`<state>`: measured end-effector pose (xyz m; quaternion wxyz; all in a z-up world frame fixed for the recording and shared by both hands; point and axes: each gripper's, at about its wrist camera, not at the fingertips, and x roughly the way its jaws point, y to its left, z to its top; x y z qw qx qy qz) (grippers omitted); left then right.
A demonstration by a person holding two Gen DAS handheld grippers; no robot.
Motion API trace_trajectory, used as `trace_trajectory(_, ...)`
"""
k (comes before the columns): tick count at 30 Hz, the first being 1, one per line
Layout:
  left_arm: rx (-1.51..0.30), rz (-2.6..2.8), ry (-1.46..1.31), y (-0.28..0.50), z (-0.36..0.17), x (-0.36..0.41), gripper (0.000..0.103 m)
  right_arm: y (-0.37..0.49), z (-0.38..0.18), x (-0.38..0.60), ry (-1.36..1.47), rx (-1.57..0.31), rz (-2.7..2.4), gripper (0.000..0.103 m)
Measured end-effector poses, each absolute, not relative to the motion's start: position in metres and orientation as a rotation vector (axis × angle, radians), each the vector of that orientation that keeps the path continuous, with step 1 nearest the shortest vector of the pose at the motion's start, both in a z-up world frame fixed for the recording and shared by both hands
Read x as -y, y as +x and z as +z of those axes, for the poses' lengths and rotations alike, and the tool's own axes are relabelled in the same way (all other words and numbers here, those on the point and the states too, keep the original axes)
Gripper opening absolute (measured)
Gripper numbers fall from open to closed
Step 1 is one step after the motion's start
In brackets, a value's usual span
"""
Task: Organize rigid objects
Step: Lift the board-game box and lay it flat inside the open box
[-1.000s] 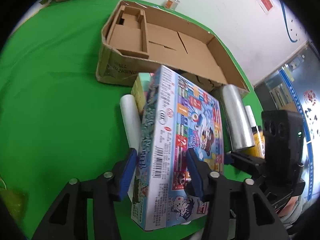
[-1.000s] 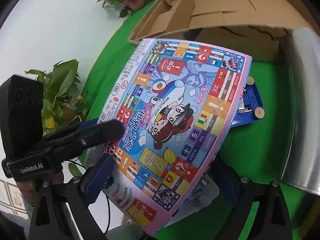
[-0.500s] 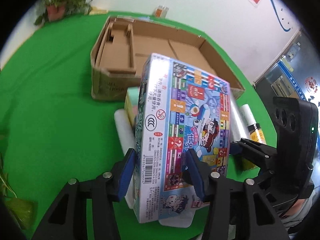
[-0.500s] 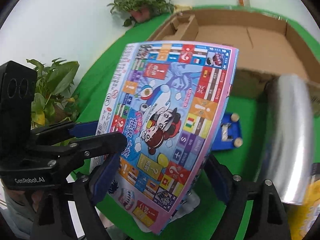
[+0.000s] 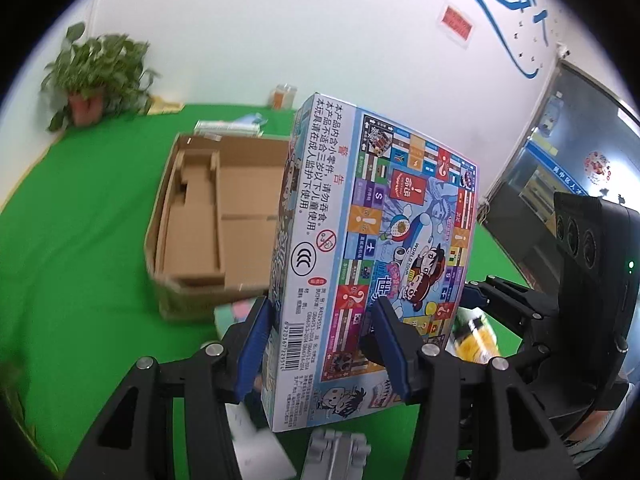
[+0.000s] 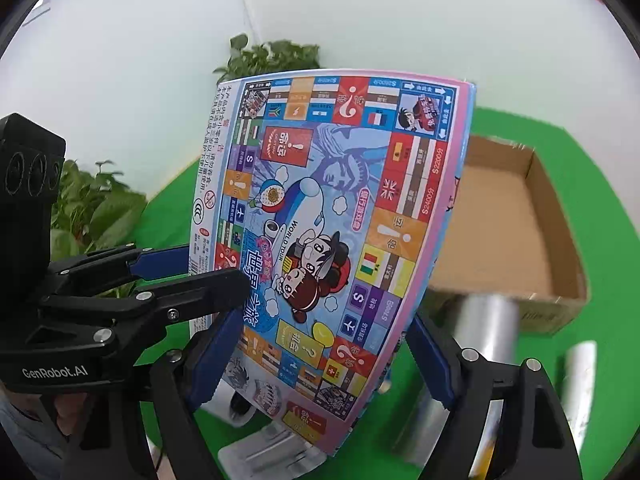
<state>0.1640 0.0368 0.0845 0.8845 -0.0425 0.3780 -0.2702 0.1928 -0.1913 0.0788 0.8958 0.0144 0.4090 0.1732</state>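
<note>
A colourful board-game box [image 5: 380,240] hangs in the air above the green table, tilted nearly upright. My left gripper [image 5: 320,340] is shut on its thin edge near the barcode, one blue pad on each face. My right gripper [image 6: 320,360] spans the box [image 6: 320,240] across its width near the bottom, with both pads against its edges. The left gripper's fingers [image 6: 224,284] also show in the right wrist view, clamped on the box's left side. An open, shallow cardboard box [image 5: 192,216] lies on the table behind it.
A silver cylinder [image 6: 480,328] and a white roll [image 6: 580,372] lie in front of the cardboard box [image 6: 500,220]. Below the held box are a yellow bottle [image 5: 476,340] and a grey toy [image 5: 340,452]. Potted plants [image 5: 96,76] stand at the table's far edge.
Both grippers have risen with the game box, which has lifted off the items on the table and tipped more upright. The right jaws have narrowed onto its edges.
</note>
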Motion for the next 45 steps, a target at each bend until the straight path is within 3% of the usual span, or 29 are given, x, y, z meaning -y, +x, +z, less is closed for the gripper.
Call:
trace_trajectory(14, -0.699, -0.613, -0.075, 0.207, 0.107, -0.019, 0.051, 0.219, 0.121, 0.216, -0.033, -0.771, 0.305, 0.08)
trace_trajectory(35, -0.83, -0.565, -0.114, 0.273, 0.071, -0.014, 0.051, 0.226, 0.113, 0.21, -0.032, -0.889, 0.339, 0.08)
trace_trajectory(45, -0.93, -0.511, -0.143, 0.292, 0.043, -0.018, 0.051, 0.239, 0.081, 0.202, -0.034, -0.966, 0.402, 0.08)
